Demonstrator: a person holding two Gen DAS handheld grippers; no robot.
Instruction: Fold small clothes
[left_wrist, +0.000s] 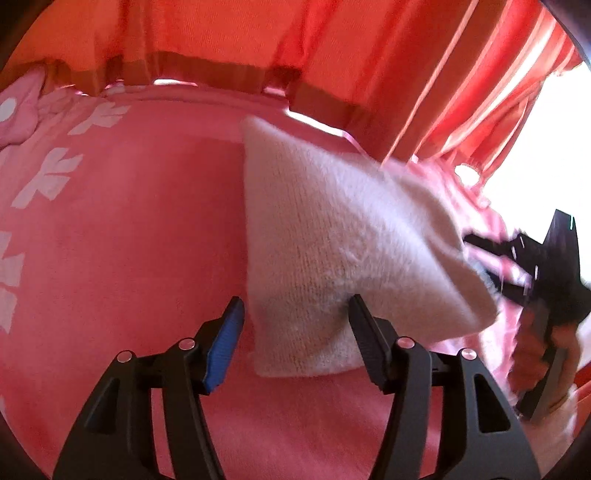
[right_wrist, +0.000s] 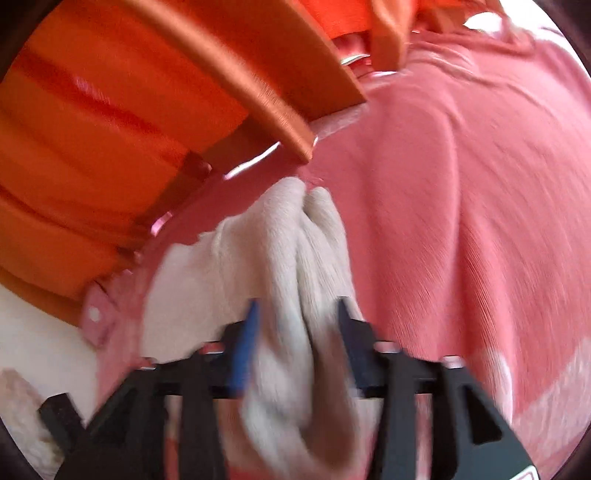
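Observation:
A small white fuzzy knit garment lies on a pink bedspread, its right side lifted. My left gripper is open, its fingers on either side of the garment's near edge, not closed on it. My right gripper shows at the right of the left wrist view, holding the garment's right edge up. In the right wrist view the right gripper has the bunched white garment between its fingers; the view is blurred.
The pink bedspread has white patterns at the left. Orange-red curtains hang behind the bed, also in the right wrist view. A bright window is at the right.

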